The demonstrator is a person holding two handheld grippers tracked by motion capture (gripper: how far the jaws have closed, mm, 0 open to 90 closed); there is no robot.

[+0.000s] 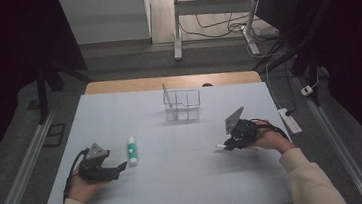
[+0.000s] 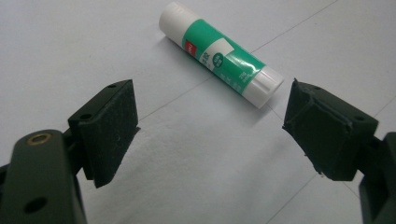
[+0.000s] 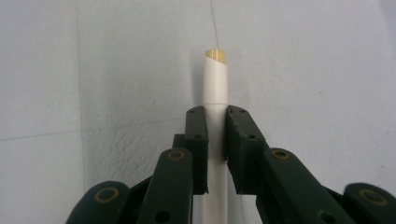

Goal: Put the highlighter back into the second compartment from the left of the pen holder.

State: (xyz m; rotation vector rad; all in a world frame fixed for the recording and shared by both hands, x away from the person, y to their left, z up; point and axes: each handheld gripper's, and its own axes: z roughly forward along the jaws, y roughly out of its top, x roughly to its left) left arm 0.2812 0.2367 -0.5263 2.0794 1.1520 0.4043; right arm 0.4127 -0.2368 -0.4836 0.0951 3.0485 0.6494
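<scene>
A green and white glue stick (image 1: 131, 151) lies flat on the pale table mat (image 1: 186, 182), left of centre. My left gripper (image 1: 120, 166) rests just left of it and a little nearer, jaws wide apart with nothing between them. In the left gripper view the glue stick (image 2: 219, 53) lies just beyond the open left gripper (image 2: 210, 121). My right gripper (image 1: 227, 145) sits low on the mat at the right, shut on a thin white stick (image 1: 220, 146). In the right gripper view the white stick (image 3: 215, 79), with its yellowish tip, pokes out ahead of the right gripper (image 3: 216, 116).
A clear divided holder (image 1: 183, 105) stands at the back middle of the mat. A white power strip (image 1: 290, 120) lies off the table's right edge. Desk legs and cables are on the floor beyond the table.
</scene>
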